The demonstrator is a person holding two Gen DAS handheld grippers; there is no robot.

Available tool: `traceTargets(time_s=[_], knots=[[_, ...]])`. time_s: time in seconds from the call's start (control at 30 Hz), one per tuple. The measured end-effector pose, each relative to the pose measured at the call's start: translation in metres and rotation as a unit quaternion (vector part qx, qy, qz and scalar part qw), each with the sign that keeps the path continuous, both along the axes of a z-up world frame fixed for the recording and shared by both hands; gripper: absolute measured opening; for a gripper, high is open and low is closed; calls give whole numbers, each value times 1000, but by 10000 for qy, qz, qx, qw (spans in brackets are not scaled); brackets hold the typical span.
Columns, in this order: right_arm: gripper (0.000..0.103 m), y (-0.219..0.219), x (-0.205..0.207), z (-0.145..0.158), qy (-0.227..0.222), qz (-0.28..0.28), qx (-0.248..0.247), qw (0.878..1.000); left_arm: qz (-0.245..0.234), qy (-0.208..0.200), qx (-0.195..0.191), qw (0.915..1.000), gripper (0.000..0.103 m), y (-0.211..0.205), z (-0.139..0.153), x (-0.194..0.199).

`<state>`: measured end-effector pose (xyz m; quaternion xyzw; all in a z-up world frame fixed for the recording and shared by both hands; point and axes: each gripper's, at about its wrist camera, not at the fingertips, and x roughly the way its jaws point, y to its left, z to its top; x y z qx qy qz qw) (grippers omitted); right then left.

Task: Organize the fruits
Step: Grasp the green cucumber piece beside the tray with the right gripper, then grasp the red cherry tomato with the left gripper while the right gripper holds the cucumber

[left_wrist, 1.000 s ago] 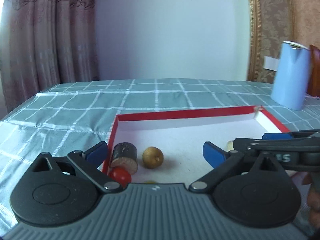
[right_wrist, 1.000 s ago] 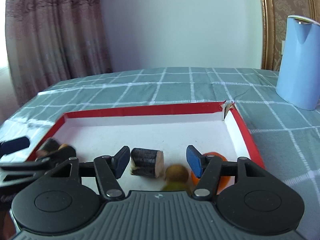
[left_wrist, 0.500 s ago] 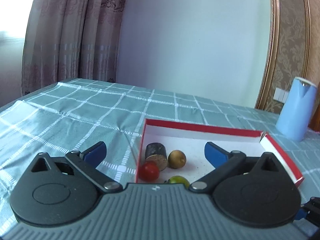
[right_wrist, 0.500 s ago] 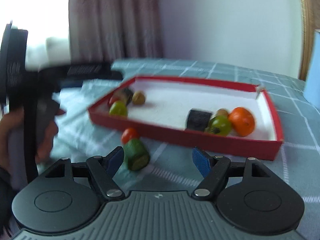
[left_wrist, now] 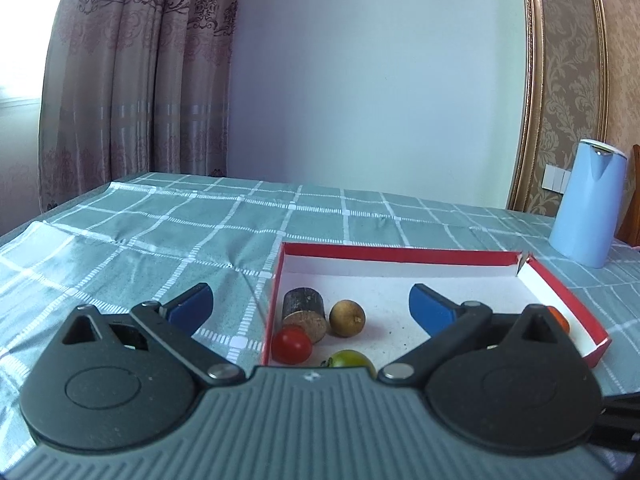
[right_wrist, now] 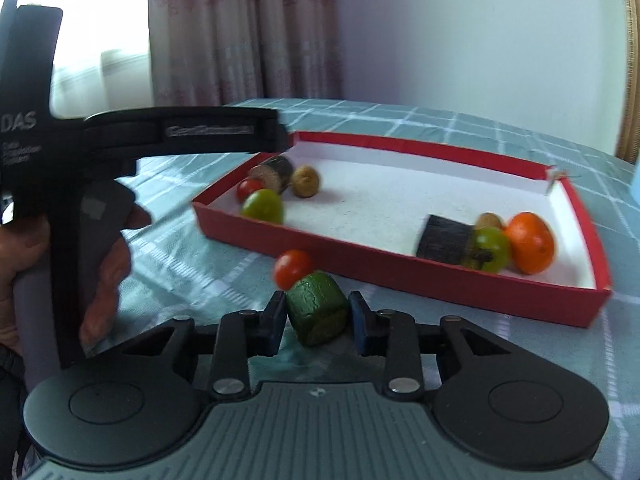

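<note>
Right gripper (right_wrist: 317, 322) jaws pinch the green chunk (right_wrist: 318, 307), tilted, cut face forward; left gripper (left_wrist: 310, 306) jaws spread wide, empty.

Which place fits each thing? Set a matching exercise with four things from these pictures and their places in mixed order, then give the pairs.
Things:
1. green chunk
2. orange fruit
3. red tomato outside the tray
4. blue jug

Places:
A. on the cloth, just behind the green chunk
B. between the right gripper pads
C. standing on the table beyond the red tray
D. inside the tray, near its right wall

Pairs: 1-B, 2-D, 3-A, 4-C
</note>
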<state>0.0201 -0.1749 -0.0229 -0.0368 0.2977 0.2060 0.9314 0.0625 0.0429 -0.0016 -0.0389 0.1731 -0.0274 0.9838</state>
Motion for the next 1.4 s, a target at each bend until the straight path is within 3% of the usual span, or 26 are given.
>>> traceTargets(time_s=[0.23,0.4,0.47,0.67,0.73,0.93,1.2,1.4], knots=[[32,-48,-7,4,-148,-884,22,9960,-680,-82,132,9976,103,-3,-5,-46],[32,-68,5,1,27,-1154,338,9927,-857,16,628,9943,103,-31,-12,-61],[32,-69,9,-1,172,-1116,411,9928,-842,183,838,9928,103,-44,-15,-56],[32,-73,6,-2,180,-1124,433,9926,-941,755,903,9886,103,-58,-25,-37],[32,-72,6,-3,181,-1134,413,9925,-873,916,865,9882,96,-58,-27,-32],[32,-69,7,-4,168,-1134,313,9929,-749,1245,724,9867,89,-61,-31,-17],[32,-64,6,-4,119,-1131,107,9935,-660,1398,855,9843,84,-65,-36,-14],[32,-60,5,-4,87,-1129,-14,9936,-741,1362,811,9846,68,-65,-35,-17]])
